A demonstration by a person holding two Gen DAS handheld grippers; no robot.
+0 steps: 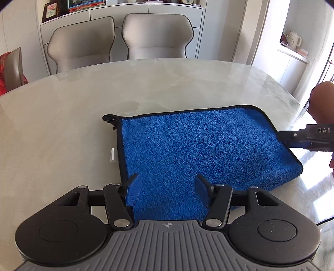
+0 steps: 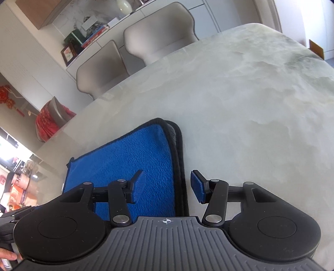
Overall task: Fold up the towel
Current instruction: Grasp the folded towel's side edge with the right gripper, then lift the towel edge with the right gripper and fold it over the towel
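Note:
A blue towel (image 1: 198, 150) with a black hem lies folded flat on the marble table (image 1: 83, 104). My left gripper (image 1: 167, 190) is open and hovers over the towel's near edge, holding nothing. My right gripper (image 2: 166, 185) is open above the towel's right hemmed edge (image 2: 177, 162), where stacked layers show. One of its blue pads (image 2: 138, 184) is over the towel (image 2: 129, 158), the other over the bare table (image 2: 250, 104). The right gripper also shows in the left wrist view (image 1: 309, 137), at the towel's right side.
Two grey chairs (image 1: 119, 39) stand at the table's far side, a third with a red cushion (image 1: 12, 68) at the left. A small white scrap (image 1: 112, 154) lies left of the towel. A sideboard with books (image 1: 87, 6) is behind.

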